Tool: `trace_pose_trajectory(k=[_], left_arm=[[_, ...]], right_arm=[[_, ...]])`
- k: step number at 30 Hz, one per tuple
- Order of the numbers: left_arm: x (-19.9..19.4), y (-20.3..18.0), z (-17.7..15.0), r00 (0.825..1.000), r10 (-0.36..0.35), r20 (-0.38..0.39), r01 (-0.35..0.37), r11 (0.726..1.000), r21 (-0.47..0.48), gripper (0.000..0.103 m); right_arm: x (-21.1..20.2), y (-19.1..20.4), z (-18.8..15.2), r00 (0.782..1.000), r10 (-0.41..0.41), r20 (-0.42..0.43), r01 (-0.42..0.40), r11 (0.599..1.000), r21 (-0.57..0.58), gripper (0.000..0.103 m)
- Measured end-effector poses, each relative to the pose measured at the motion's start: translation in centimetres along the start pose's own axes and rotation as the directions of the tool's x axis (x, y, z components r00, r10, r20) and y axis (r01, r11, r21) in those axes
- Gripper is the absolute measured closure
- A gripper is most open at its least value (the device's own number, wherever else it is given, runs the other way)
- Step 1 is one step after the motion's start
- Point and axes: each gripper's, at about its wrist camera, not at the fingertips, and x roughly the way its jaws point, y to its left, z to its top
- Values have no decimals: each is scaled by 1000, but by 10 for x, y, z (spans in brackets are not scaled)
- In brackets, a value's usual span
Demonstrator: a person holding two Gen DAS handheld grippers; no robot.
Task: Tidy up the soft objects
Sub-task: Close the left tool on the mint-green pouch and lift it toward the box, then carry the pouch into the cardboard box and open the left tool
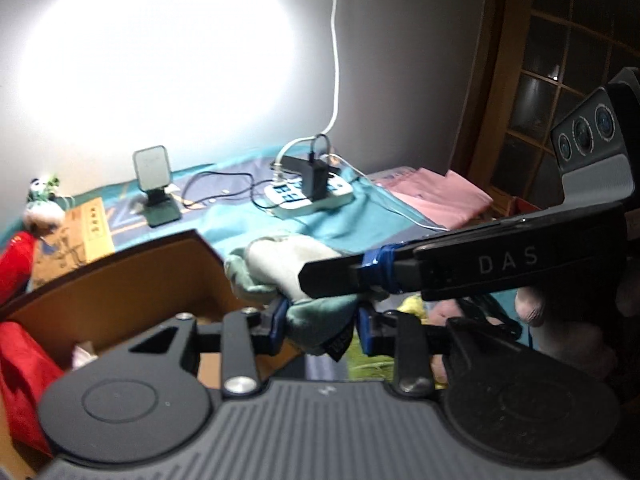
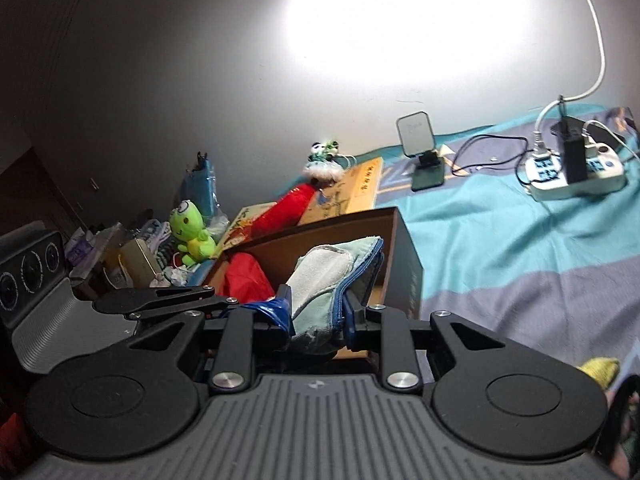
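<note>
A pale green and cream soft plush (image 1: pixel 288 276) is held between both grippers above the open brown cardboard box (image 1: pixel 132 280). My left gripper (image 1: pixel 320 326) is shut on its lower end. My right gripper (image 2: pixel 318 318) is shut on the same plush (image 2: pixel 328 280), and its finger (image 1: pixel 440 268) crosses the left wrist view from the right. The box (image 2: pixel 404 264) holds a red soft item (image 2: pixel 248 276). A green frog plush (image 2: pixel 192 234) sits left of the box.
A power strip (image 1: pixel 310 194) with chargers and cables lies on the teal bedspread (image 2: pixel 500 248). A phone stand (image 1: pixel 154 184), folded pink cloth (image 1: pixel 440 196), a long red plush (image 2: pixel 288 208), a flat brown carton (image 2: pixel 352 192) and clutter by the wall surround the box.
</note>
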Motion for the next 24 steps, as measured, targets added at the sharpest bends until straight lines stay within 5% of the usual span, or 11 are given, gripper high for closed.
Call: trace_pose_trajectory(k=[9,15,19,24], left_arm=[[28,91,-13,980,169,-107,-176,982,-61,72],[60,137,-35,922,252,-295,-294,950,-107,70],[64,148,-52,886,305,-350,-356,930,-92,58],[53,150,-55,886,302,-350,-360,927,-110,53]], right_arm=[[106,28,20,998,52,-39,-52,999,-15,96],[173,39,10,992,-8,-124,6,1000,-14,95],[193,43,0,983,-63,-170,59,998,-31,92],[193,40,-2,982,-79,-173,81,997,0,92]])
